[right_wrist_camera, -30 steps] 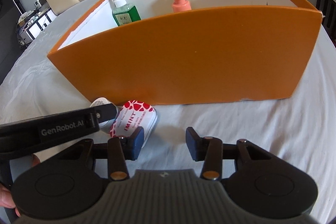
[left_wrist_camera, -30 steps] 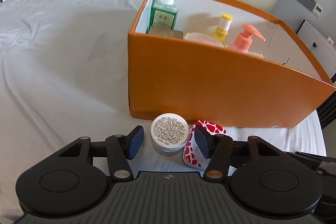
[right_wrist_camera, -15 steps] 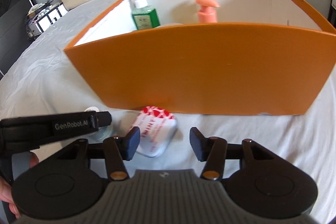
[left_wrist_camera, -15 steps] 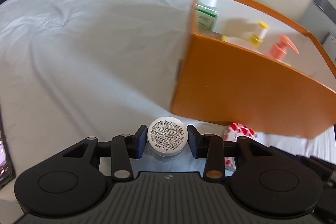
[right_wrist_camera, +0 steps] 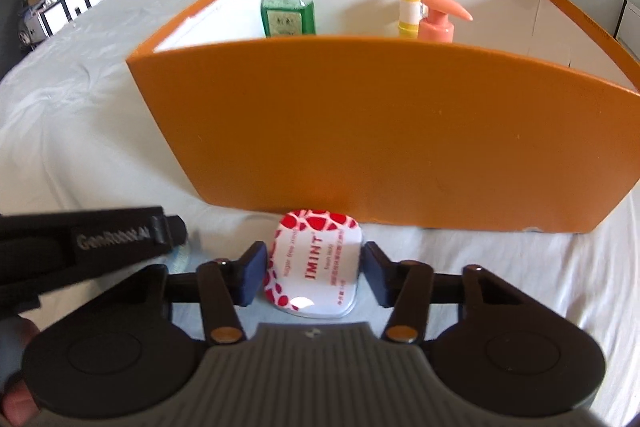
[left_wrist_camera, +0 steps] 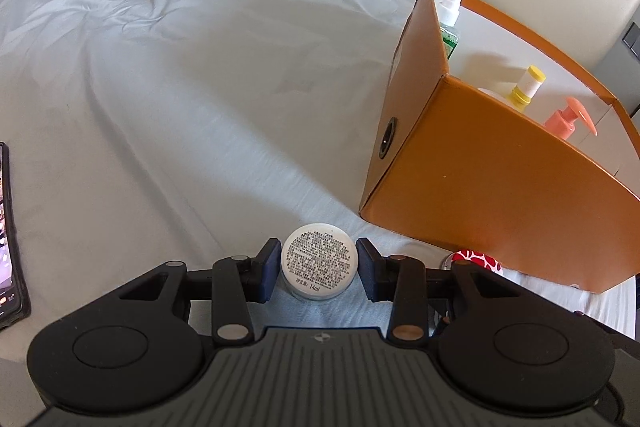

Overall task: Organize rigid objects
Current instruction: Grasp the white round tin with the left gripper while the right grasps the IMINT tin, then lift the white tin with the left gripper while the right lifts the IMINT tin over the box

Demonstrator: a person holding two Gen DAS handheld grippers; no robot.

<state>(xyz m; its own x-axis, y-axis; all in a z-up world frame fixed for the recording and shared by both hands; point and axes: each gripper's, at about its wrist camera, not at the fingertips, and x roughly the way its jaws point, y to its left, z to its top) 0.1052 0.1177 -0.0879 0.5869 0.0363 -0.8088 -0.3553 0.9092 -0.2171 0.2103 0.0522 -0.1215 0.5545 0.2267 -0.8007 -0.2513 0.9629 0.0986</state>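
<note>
both grippers closed in, left gripper [left_wrist_camera: 318, 267] clamping jar [left_wrist_camera: 318, 261], right gripper [right_wrist_camera: 314, 277] closing around mint tin [right_wrist_camera: 314, 263]

The bed [left_wrist_camera: 168, 75], under a wrinkled grey sheet, carried everything. A small round jar [left_wrist_camera: 318, 260] lay between my left tongs [left_wrist_camera: 318, 265], a red-and-white mint tin [right_wrist_camera: 314, 263] between my right tongs [right_wrist_camera: 314, 273]. Just beyond both stood an orange box [right_wrist_camera: 380, 139]. A dark phone [left_wrist_camera: 10, 239] lay far left of my left tongs.

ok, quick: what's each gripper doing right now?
Left gripper: shut on the small white jar.
Right gripper: closing around the red-and-white mint tin, pads not yet touching.
</note>
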